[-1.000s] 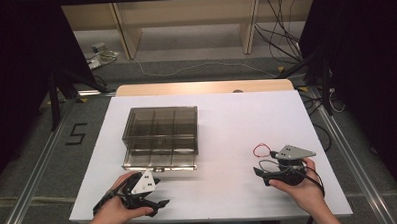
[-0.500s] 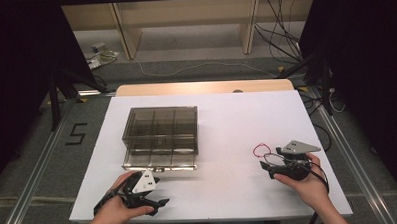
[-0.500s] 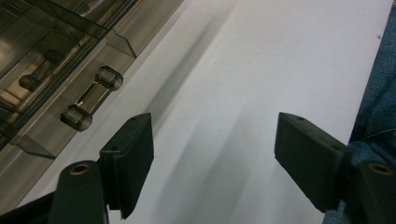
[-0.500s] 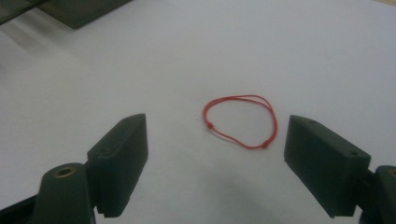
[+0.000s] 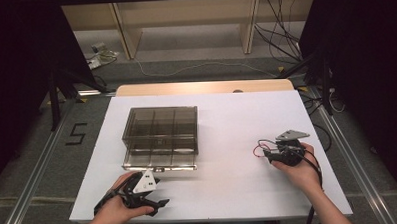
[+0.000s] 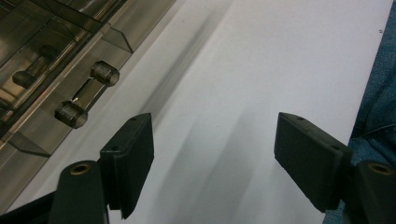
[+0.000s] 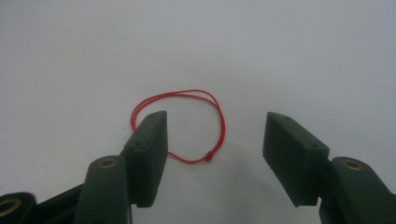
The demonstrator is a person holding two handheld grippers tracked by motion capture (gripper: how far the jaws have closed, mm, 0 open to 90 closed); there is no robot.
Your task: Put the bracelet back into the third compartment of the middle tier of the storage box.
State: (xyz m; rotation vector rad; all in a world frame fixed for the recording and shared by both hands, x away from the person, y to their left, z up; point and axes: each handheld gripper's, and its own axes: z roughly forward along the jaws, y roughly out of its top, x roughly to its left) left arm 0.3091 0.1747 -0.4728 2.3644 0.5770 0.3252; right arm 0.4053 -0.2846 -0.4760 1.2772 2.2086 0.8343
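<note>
A thin red string loop with a small knot lies flat on the white table, right of centre. My right gripper points at it with one jaw on each side. The jaws have just been closing, the loop lies between them, and the pads do not touch it. From above, the right gripper sits just right of the string. My left gripper rests open near the front edge with nothing between its jaws.
A smoky transparent compartment box stands left of centre with its lid down. Its front edge and latch lie close to the left gripper. Cables trail on the floor beyond the table. The table's right edge is near the right hand.
The right gripper has shifted slightly away from the near edge, closing in on the string, and its jaws have narrowed. The left hand and the box have not moved.
</note>
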